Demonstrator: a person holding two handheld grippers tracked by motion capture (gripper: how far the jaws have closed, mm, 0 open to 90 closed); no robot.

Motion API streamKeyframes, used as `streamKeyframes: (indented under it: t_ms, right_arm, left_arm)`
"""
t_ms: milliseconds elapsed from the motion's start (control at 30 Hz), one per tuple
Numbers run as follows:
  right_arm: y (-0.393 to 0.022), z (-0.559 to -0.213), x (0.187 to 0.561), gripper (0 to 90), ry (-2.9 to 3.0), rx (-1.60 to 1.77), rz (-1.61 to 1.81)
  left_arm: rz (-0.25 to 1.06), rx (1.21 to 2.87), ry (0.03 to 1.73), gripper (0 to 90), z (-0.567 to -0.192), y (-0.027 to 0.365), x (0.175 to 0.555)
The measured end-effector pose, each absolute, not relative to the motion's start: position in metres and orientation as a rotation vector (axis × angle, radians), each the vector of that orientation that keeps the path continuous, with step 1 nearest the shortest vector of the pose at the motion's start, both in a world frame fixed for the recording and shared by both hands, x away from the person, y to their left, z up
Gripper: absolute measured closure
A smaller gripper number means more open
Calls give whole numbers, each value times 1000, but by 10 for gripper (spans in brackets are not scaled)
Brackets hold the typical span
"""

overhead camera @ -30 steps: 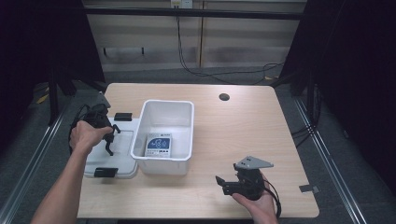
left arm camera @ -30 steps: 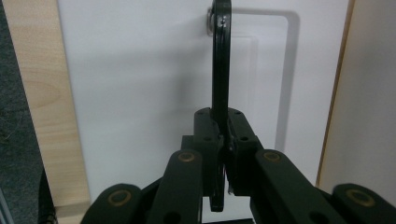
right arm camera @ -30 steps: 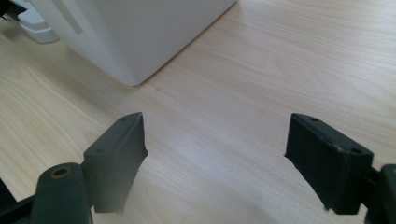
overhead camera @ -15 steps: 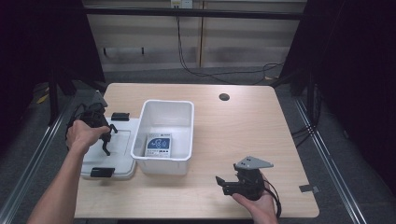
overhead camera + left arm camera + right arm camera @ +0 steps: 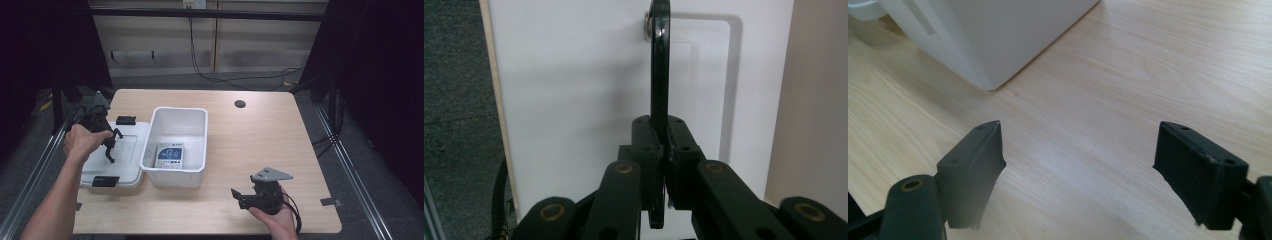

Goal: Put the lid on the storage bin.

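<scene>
My left gripper [image 5: 107, 144] hangs over the white lid [image 5: 131, 150] at the table's left, held from above by a hand. In the left gripper view its jaws are shut [image 5: 663, 145] on a thin black curved bar [image 5: 659, 65] with a metal rivet near its top, and the lid [image 5: 574, 100] lies behind it. Beside the lid stands a white bin [image 5: 176, 174] holding a blue and white packet [image 5: 170, 155]. Near the front edge my right gripper [image 5: 241, 196] rests open; nothing sits between its fingers [image 5: 1078, 165], and the bin's corner [image 5: 983, 45] is ahead of it.
Black latches [image 5: 126, 120] [image 5: 105, 181] sit at the lid's far and near ends. A dark round hole [image 5: 240, 104] marks the table's back. The table's left edge and dark floor [image 5: 454, 125] lie close beside the lid. Bare wood [image 5: 280, 145] spreads to the right of the bin.
My left hand and gripper have risen a little and shifted slightly left, still shut on the black bar. The right gripper has stayed put.
</scene>
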State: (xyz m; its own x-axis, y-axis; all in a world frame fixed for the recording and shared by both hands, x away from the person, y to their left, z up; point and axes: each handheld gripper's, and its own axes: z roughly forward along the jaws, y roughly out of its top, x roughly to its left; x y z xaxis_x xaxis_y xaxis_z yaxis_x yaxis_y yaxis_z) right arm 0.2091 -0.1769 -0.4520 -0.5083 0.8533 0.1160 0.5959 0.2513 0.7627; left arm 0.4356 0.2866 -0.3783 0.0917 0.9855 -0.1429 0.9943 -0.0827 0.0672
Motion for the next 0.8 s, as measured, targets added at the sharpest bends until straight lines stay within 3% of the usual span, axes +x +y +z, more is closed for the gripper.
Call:
streamKeyframes:
  t_ms: [800]
  right_arm:
    - [-177,-452,209,188,2211,1333,1124]
  left_arm:
    - [-100,2228,1972,850,-339,294,430]
